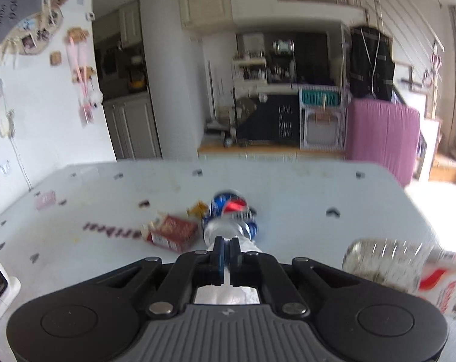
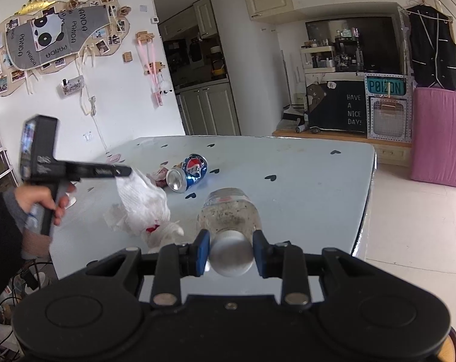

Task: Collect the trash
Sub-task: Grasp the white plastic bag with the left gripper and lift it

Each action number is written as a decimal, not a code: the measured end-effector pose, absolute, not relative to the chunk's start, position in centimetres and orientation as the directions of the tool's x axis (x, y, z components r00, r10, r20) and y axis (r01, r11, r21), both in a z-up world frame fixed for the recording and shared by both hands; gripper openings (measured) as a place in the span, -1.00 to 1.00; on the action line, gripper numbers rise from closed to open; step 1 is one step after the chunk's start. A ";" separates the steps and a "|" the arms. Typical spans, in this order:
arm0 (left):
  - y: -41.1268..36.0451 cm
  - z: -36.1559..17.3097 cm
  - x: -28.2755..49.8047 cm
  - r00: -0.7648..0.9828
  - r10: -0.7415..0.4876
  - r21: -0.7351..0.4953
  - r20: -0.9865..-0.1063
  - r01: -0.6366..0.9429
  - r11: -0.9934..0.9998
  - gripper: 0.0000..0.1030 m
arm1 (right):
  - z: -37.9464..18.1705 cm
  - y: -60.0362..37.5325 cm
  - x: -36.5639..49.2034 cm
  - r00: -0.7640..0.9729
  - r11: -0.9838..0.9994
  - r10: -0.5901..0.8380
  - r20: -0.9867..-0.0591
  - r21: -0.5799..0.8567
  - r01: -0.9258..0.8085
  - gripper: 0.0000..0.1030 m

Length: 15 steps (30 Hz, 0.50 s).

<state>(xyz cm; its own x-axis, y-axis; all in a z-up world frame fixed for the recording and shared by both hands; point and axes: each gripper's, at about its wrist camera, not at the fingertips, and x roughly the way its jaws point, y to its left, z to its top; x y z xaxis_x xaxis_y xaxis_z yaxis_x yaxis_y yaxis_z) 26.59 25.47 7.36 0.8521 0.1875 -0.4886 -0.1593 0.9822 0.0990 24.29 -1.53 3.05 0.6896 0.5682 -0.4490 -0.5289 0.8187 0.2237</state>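
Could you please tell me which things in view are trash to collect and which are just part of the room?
Trash:
- tissue, pinched by the left gripper
- bottle, cap gripped by the right gripper
- can
- red box

Room things:
- table
- panda board
- pink cover

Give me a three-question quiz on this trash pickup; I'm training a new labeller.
1. True or false: the left gripper is shut on the tissue.
2. What does the right gripper grip the bottle by? A) its base B) its cap C) its label
3. How does the can lie on the table?

Key:
1. True; the tissue hangs from its closed fingers.
2. B.
3. On its side, open top toward the right wrist camera, untouched by either gripper.
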 end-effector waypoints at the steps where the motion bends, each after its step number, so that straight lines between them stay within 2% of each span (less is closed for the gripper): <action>1: 25.5 7.9 26.4 0.859 0.183 0.093 -0.478 -0.158 0.983 -0.96 | 3.1 -1.6 24.2 0.693 0.822 0.565 -0.448 0.224 -0.524 -0.38; 8: 23.6 11.5 23.6 0.903 0.147 0.077 -0.404 -0.126 0.989 -0.96 | 4.8 -2.3 23.6 0.729 0.837 0.543 -0.416 0.206 -0.507 -0.39; 15: 20.7 12.9 20.0 0.925 0.073 0.008 -0.373 -0.075 0.997 -0.96 | 7.4 -3.2 23.1 0.753 0.841 0.536 -0.381 0.167 -0.515 -0.39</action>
